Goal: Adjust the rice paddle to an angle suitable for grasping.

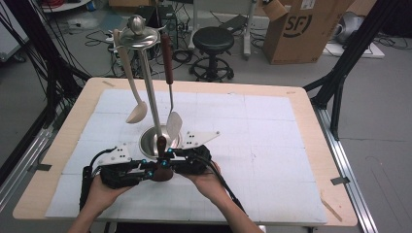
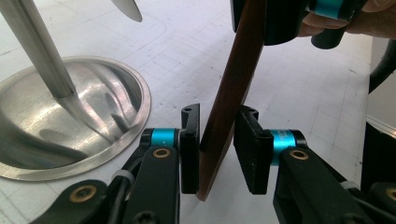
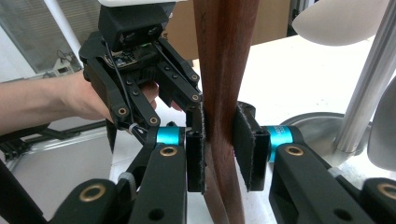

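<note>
Gripping one brown wooden handle [image 3: 224,70] from opposite sides: left hand-held gripper [image 2: 218,140] and right hand-held gripper [image 3: 219,144], each nearly closed, pads pressing it. Steel stand base [image 2: 70,121] sits just left of the left one.

Even, bright overhead light — the white table mat [image 1: 272,141] shows soft, faint shadows. The steel stand base [image 2: 70,116] carries dull glare and reflections. Close up, the wooden handle [image 3: 224,70] blurs slightly — background soft, edges mildly bowed.

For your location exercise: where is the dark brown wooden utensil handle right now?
High view: the dark brown wooden utensil handle stands front-centre between both hand-held grippers, before the steel stand's round base.
</note>
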A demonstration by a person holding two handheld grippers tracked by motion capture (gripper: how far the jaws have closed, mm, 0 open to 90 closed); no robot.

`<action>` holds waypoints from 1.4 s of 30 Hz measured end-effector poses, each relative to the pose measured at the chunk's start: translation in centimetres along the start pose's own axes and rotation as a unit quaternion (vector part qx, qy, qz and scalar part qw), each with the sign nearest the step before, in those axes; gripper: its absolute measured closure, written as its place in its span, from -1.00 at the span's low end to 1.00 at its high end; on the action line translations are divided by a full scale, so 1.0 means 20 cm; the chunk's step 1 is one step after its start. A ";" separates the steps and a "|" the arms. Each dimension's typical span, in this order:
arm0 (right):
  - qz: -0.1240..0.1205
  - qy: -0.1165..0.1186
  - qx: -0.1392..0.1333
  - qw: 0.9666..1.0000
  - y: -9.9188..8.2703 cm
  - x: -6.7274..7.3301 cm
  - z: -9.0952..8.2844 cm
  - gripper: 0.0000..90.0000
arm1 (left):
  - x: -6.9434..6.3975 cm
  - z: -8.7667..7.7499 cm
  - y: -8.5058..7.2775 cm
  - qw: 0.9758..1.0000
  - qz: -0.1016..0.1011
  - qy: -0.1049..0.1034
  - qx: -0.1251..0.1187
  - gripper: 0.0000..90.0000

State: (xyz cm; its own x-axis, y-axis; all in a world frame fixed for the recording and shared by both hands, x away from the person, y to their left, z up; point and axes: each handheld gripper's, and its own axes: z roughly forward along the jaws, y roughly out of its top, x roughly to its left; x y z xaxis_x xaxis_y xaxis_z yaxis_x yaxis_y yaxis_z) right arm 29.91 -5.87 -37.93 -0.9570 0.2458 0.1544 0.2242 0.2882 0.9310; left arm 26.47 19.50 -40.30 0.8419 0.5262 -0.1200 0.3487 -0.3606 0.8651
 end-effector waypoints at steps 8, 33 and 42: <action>-0.004 -0.001 0.000 1.000 0.00 0.00 0.00 0.69 | 0.01 0.00 0.00 1.000 -0.004 0.001 -0.002 0.56; -0.002 0.010 0.013 1.000 0.03 -0.05 -0.01 0.72 | 0.08 -0.08 -0.02 0.999 -0.024 0.021 -0.028 0.05; 0.009 0.028 0.017 0.999 0.07 -0.08 -0.02 0.72 | 0.11 -0.12 -0.03 0.998 -0.032 0.046 -0.026 -0.23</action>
State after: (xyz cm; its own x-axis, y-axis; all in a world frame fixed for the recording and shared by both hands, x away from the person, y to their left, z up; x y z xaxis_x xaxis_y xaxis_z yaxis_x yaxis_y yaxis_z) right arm 31.73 -6.19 -36.68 -0.9612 0.1990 0.1910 0.2474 0.3154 0.9161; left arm 27.20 22.72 -40.01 0.7759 0.6169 -0.1322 0.3762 -0.2842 0.8819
